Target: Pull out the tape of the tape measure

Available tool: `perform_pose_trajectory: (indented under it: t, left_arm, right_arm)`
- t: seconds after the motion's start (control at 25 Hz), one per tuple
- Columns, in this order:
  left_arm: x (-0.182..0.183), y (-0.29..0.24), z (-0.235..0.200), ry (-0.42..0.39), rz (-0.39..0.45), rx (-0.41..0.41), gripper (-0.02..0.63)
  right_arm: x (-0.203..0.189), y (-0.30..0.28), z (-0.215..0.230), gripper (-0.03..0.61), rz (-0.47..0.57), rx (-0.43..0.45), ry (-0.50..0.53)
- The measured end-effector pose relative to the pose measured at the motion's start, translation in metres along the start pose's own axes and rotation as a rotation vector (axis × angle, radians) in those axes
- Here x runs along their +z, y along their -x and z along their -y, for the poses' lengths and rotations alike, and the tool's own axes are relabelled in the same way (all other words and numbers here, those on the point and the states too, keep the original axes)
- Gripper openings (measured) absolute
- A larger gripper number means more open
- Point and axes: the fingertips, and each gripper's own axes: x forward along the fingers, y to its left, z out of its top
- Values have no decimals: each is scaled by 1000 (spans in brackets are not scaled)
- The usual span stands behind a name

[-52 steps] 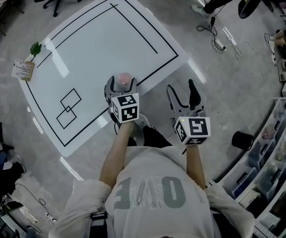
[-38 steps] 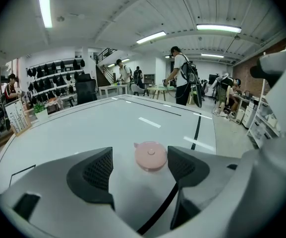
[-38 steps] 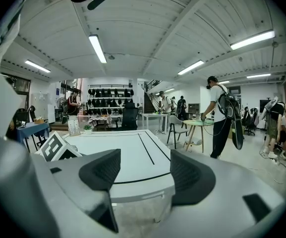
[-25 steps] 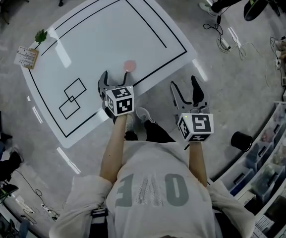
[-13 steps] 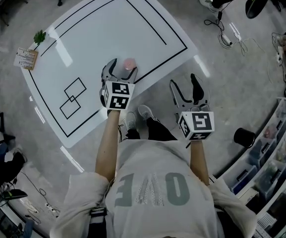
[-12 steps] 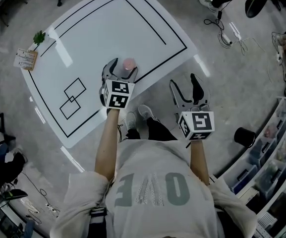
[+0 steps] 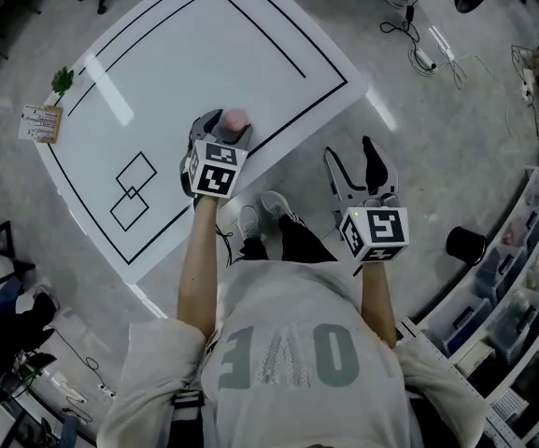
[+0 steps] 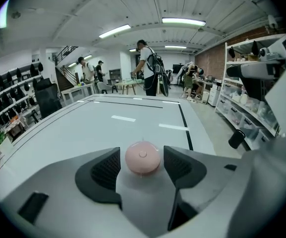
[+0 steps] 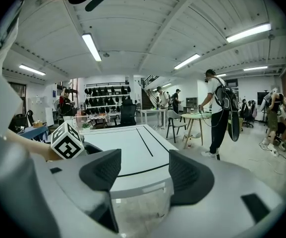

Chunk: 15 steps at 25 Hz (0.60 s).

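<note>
The tape measure (image 7: 235,119) is a small round pink case lying flat on the white table (image 7: 194,54), close to its near edge. My left gripper (image 7: 225,125) straddles it. In the left gripper view the pink tape measure (image 8: 143,157) sits between the two dark pads with a thin gap on each side. The jaws of the left gripper (image 8: 143,163) are closing and do not press on it. No tape shows outside the case. My right gripper (image 7: 351,157) hangs open over the floor to the right of the table, and the right gripper (image 9: 142,170) holds nothing.
Black lines and two overlapping squares (image 7: 134,189) mark the table. A small plant (image 7: 62,81) and a card (image 7: 40,122) stand at its left corner. A black bin (image 7: 465,245) and storage shelves (image 7: 531,287) are at the right. Cables (image 7: 418,54) lie on the floor beyond.
My left gripper has moved forward from just short of the pink tape measure until its jaws stand on either side of it. The right gripper has stayed where it was, open.
</note>
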Motion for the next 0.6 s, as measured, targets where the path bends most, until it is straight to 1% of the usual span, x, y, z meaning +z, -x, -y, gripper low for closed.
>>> perform_pose_trajectory:
  t: [0.12, 0.16, 0.24, 0.28, 0.6]
  left_arm:
    - [-1, -2, 1, 8, -18, -28, 295]
    - [-1, -3, 2, 5, -25, -42, 285]
    - [-1, -3, 4, -10, -35, -67, 241]
    - [-1, -3, 5, -15, -37, -73, 236]
    - [-1, -2, 3, -6, -36, -66, 233]
  right_arm:
    - [-1, -3, -1, 313, -1, 6, -5]
    - [-1, -3, -2, 313, -1, 10, -5]
    - [-1, -5, -4, 313, -3, 19, -4]
    - [-2, -5, -5, 313, -5, 23, -1]
    - [-2, -4, -7, 313, -12, 32, 17]
